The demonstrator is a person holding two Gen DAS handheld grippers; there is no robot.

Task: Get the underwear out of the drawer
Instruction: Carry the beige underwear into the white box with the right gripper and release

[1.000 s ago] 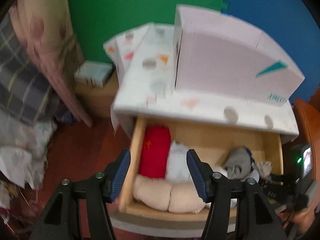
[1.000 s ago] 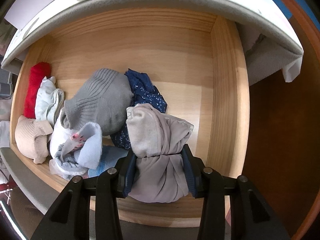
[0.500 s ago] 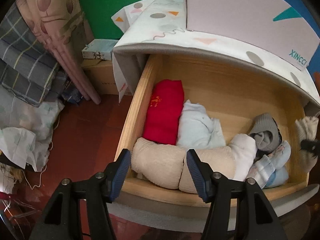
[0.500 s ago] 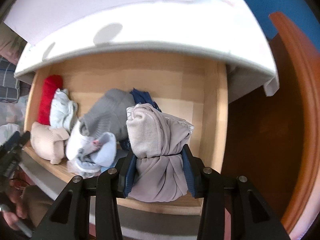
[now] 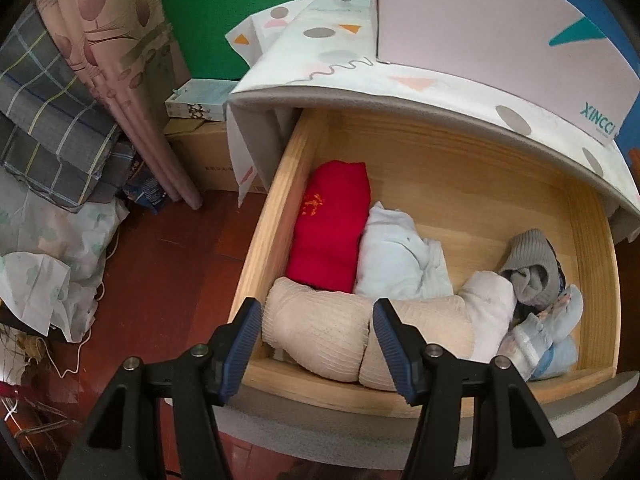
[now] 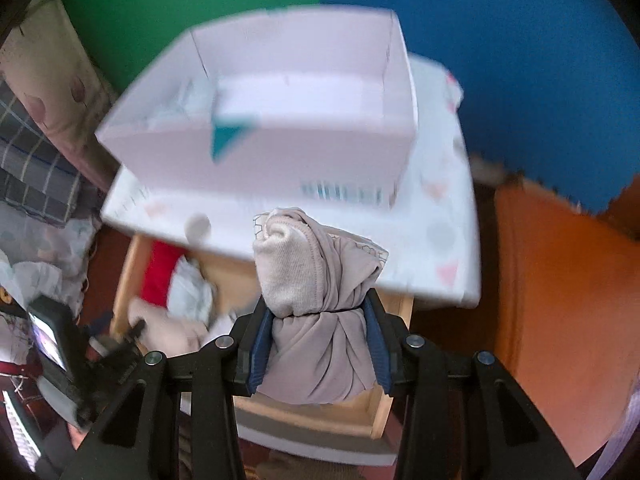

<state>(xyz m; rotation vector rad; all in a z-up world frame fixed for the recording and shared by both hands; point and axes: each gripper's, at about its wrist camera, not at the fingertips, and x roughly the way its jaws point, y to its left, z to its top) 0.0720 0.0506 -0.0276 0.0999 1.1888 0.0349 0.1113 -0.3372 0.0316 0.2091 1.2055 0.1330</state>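
Above the open wooden drawer [image 6: 376, 412], the right gripper [image 6: 318, 346] clamps a rolled beige underwear bundle [image 6: 316, 304] already lifted clear, while the left gripper [image 5: 316, 344] hangs with fingers parted over the cream roll [image 5: 320, 332], one of several rolls left inside.

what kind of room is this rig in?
Probably a bedroom or home storage corner: an open wooden drawer of rolled clothing, folded plaid bedding piled beside a floral curtain, and foam mats lining the wall.

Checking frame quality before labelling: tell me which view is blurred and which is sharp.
Right wrist view: the white box and drawer behind are motion-smeared, while the taupe rolled garment and right gripper stay crisp. Left wrist view: sharp, evenly lit, fisheye-bowed drawer front.
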